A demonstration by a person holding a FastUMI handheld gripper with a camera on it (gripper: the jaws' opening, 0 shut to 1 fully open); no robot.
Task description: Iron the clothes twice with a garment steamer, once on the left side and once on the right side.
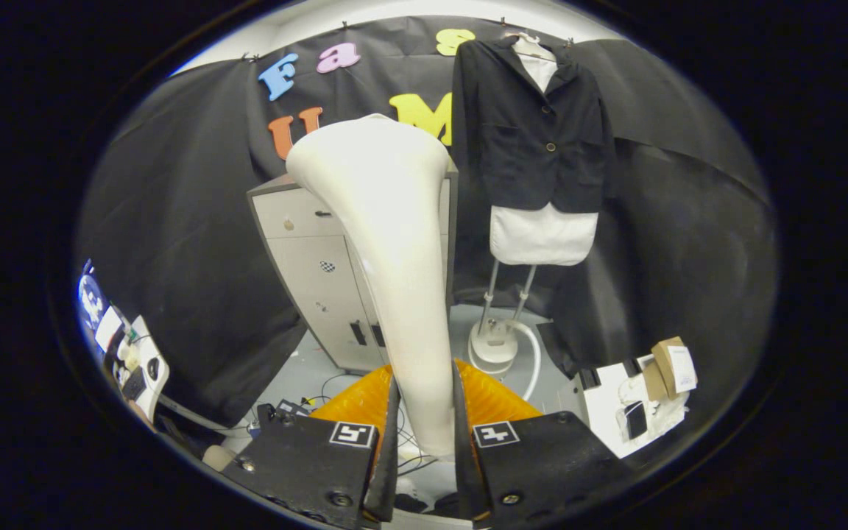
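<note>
The steamer head (380, 243), a pale funnel-shaped nozzle, rises through the centre of the frame, narrow at its handle and flaring wide at the top. The gripper (424, 419) at the bottom centre is clamped on that handle, one finger pressed against each side. Right of the nozzle, in the upper middle of the frame, a dark jacket (531, 125) hangs on a hanger over a white shirt (542, 232), whose hem shows below the jacket. Two thin poles (509, 291) run down from the shirt to the steamer base (494, 346) on the floor, with a pale hose (531, 353) curling off it. Behind the nozzle, centre left, stands a grey cabinet (313, 280) with its drawers and doors shut, so what it holds cannot be told. At the lower right sits a small cardboard box (670, 368) with a white label, near some white items too small to make out. Cables (328, 386) trail over the floor ahead of the fingers
</note>
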